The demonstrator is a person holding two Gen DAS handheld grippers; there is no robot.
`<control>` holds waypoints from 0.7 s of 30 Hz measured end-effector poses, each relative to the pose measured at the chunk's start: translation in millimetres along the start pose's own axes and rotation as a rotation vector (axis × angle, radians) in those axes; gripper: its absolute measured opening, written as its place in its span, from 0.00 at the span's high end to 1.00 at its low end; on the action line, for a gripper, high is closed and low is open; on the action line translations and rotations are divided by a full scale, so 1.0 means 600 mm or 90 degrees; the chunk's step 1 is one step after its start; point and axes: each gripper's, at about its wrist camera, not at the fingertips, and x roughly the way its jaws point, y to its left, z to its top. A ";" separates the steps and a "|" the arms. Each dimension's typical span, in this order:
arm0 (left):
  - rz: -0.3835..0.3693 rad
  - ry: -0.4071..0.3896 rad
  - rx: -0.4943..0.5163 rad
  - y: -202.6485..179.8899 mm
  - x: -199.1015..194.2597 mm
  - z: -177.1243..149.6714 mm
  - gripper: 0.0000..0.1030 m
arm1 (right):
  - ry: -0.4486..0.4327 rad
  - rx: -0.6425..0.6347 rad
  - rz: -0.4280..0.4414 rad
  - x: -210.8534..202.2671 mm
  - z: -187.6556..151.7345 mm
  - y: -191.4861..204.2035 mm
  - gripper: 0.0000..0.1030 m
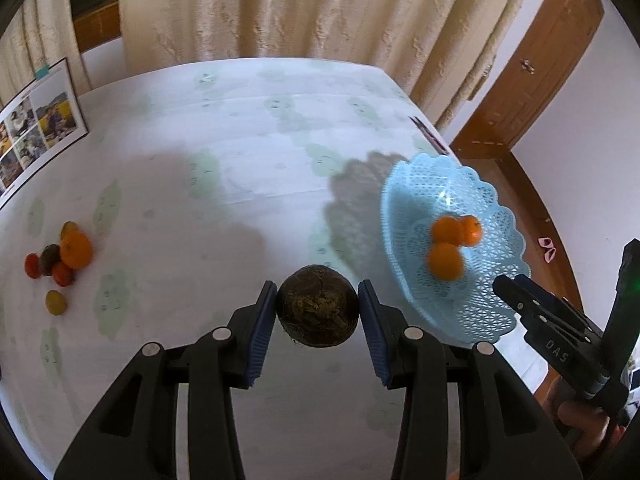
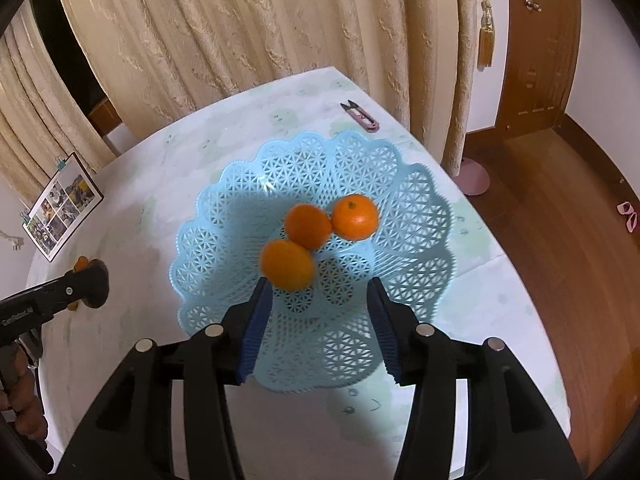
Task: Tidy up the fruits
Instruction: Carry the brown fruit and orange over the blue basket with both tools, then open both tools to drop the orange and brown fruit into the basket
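A dark round fruit (image 1: pixel 317 306) is being gripped by the left gripper (image 1: pixel 318 304); the right gripper (image 2: pixel 320 296) is being held open above the blue basket (image 2: pixel 400 184), three oranges (image 2: pixel 308 226) at 12 o'clock.

3 oranges (image 2: pixel 308 226) in 1 blue basket (image 2: pixel 420 208); 1 brown fruit (image 1: pixel 317 306); 6 small fruits (image 1: pixel 60 258) in pile; 2 tools (image 1: pixel 317 316); 1 snips (image 2: pixel 359 115); 1 photo board (image 1: pixel 36 124).
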 end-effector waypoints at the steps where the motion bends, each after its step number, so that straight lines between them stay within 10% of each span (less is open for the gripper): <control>1: -0.003 0.000 0.003 -0.006 0.002 0.000 0.59 | -0.002 0.000 -0.001 -0.001 -0.001 -0.003 0.51; 21: -0.081 0.050 0.112 -0.163 0.075 0.003 0.57 | -0.005 0.029 -0.031 -0.021 -0.015 -0.068 0.51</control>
